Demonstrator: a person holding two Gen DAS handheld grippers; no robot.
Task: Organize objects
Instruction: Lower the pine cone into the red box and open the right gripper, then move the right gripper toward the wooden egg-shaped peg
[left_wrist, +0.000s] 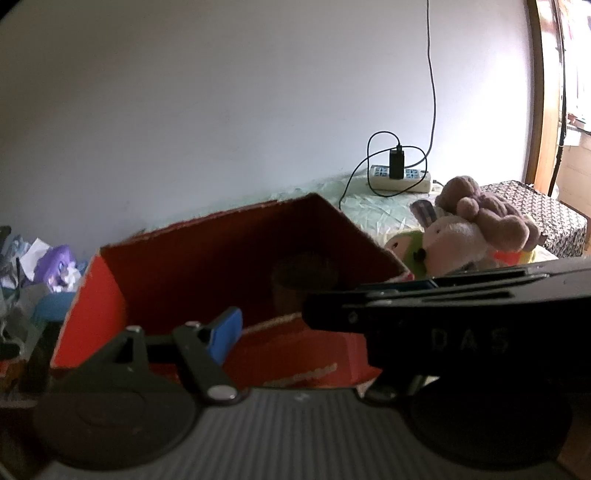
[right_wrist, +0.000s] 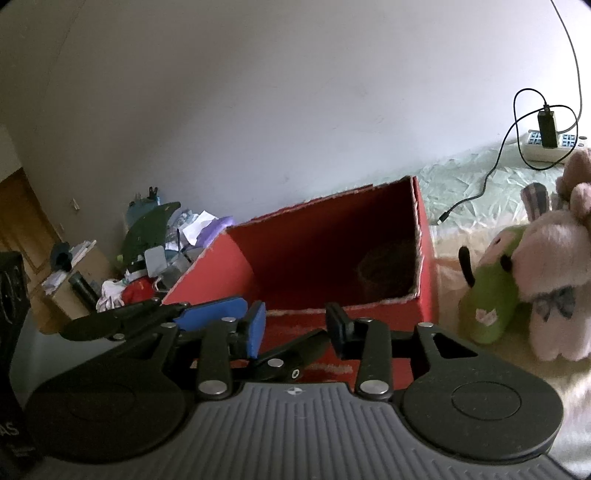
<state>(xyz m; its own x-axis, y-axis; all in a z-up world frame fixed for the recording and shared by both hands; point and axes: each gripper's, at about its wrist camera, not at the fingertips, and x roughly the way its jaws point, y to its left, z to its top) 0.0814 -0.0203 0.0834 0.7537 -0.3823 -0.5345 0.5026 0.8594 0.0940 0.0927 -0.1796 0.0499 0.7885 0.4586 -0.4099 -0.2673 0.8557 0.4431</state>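
A: Any writing? 
B: "DAS" on a black device crossing the left view; the rest is unreadable.

A: The hand-held grippers? 
B: Right hand-held gripper is narrowly parted, empty, at the red box rim. Left hand-held gripper: only one blue pad shows, so I cannot tell.

A: The toys? 
B: Plush toys lie on the bed beside the box. Only the right view shows the clutter pile in full; a power strip sits by the wall.

Wall: plain white.
Power strip: by wall, black charger plugged in.
Cable: hanging down wall.
Clutter pile: far left.
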